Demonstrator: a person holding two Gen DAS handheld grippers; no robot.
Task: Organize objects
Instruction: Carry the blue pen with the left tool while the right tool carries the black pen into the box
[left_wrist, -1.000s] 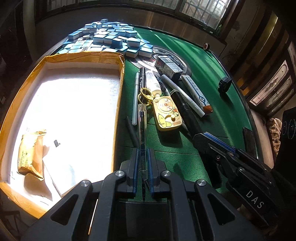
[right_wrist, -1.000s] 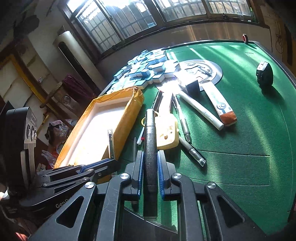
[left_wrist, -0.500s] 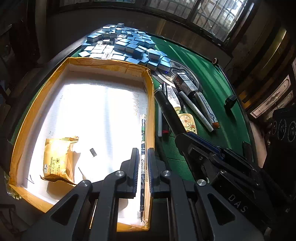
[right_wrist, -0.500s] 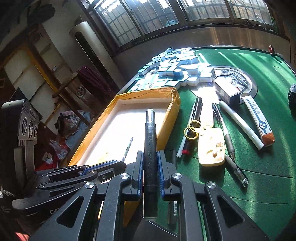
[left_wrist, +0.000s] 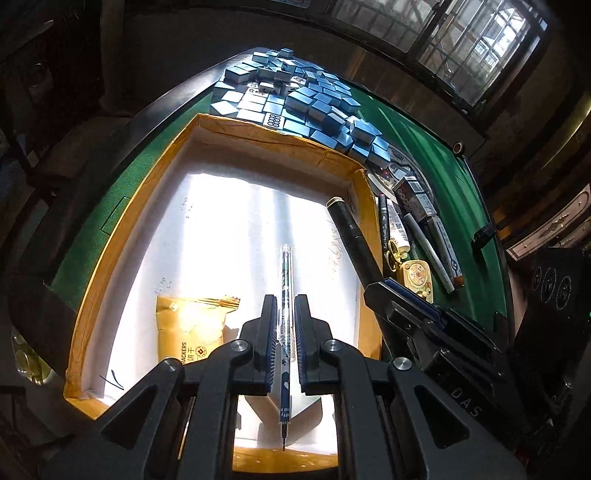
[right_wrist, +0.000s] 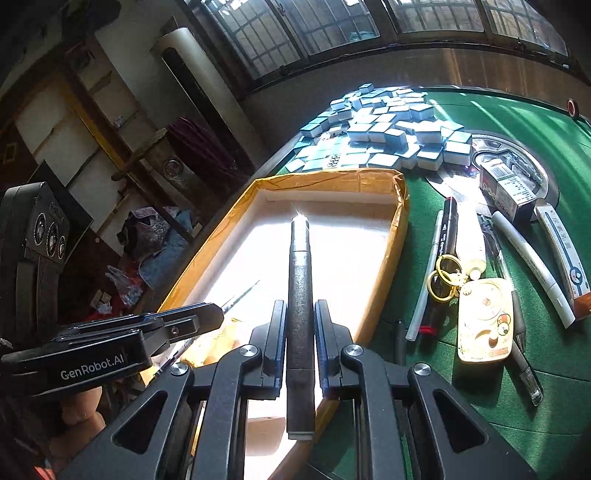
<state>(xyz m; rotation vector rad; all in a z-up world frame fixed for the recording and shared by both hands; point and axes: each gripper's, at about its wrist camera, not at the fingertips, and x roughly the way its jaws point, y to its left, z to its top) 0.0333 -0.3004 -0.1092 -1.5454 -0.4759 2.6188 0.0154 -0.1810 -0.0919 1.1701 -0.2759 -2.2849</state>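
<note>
My left gripper (left_wrist: 285, 301) is shut on a thin clear pen (left_wrist: 285, 280) and holds it over the white floor of the open cardboard box (left_wrist: 110, 258). My right gripper (right_wrist: 300, 306) is shut on a thick black marker (right_wrist: 300, 280), also held over the box (right_wrist: 400, 206). In the left wrist view the marker (left_wrist: 351, 240) sticks in across the box's right wall. In the right wrist view the left gripper (right_wrist: 218, 314) shows at lower left with the pen.
A cracker packet (left_wrist: 192, 328) lies in the box. On the green table (right_wrist: 517, 424) right of the box lie pens, a white marker (right_wrist: 532, 266), a yellow keychain case (right_wrist: 484, 321), a tube and a small carton (right_wrist: 506, 188). Blue mahjong tiles (left_wrist: 295, 107) pile behind the box.
Both grippers moved left from the pen pile to over the box, each carrying its pen. The right gripper's marker now reaches inside the box.
</note>
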